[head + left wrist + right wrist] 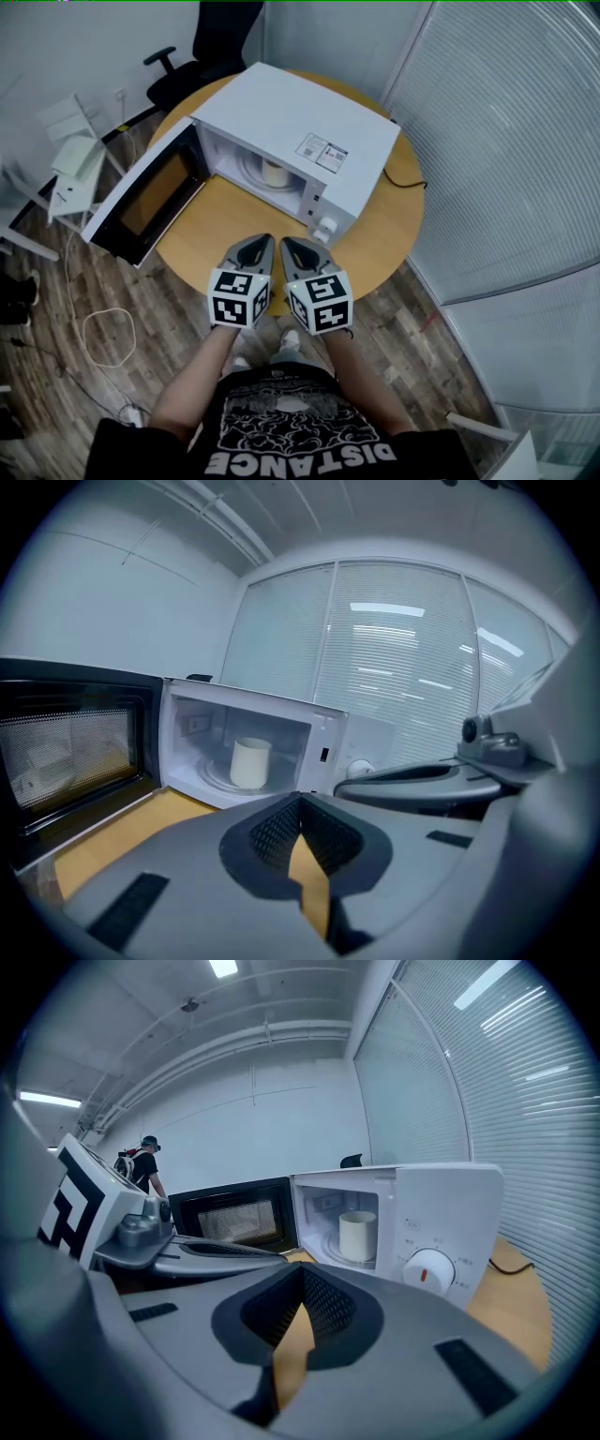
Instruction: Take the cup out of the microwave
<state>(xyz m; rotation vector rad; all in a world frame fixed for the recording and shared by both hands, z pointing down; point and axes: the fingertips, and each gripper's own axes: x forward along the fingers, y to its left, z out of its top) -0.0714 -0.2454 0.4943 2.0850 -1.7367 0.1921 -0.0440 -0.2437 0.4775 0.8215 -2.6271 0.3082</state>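
A white microwave stands on a round wooden table with its door swung wide open to the left. Inside, a pale cup stands upright on the turntable; it also shows as the cup and the cup in the gripper views. My left gripper and right gripper hover side by side over the table's near edge, pointing at the microwave's front, well short of the cup. Both have their jaws shut with nothing between them: the left gripper and the right gripper.
The microwave's dial sits right of the cavity. A power cord trails over the table's right side. A black office chair stands behind the table, white furniture and cables lie at left, blinds on the right.
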